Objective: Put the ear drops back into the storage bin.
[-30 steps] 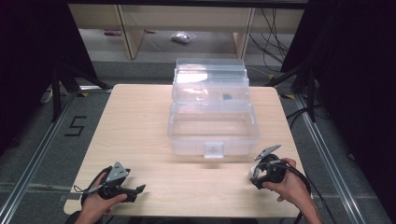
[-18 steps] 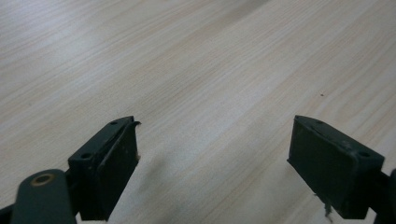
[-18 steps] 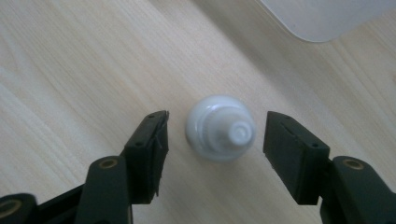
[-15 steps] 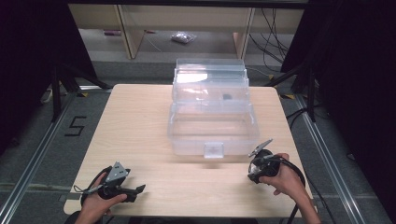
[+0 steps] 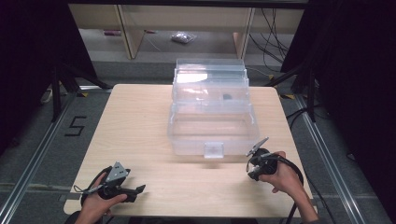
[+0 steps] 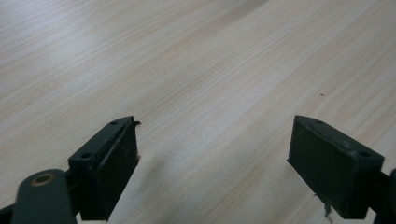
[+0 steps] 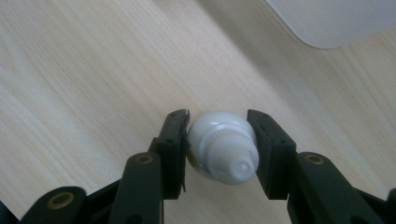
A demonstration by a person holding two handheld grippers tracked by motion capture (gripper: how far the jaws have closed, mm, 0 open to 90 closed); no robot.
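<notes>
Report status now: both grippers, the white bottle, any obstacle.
Right gripper just closed on white bottle. Left gripper open, over bare table. Clear box just ahead.

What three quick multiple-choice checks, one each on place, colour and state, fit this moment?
1. Where does the clear plastic box stand?
A. on the floor
B. on the table's far middle
C. in a hand

2. What colour is the capped tube end between the right gripper's jaws?
A. white
B. red
C. green

3. How do the left gripper's jaws stand?
A. shut on a cloth
B. shut empty
C. open, empty

Key: B, the high view shows it there; A, the right gripper view shows white; C, bare wood lies between the jaws.
</notes>
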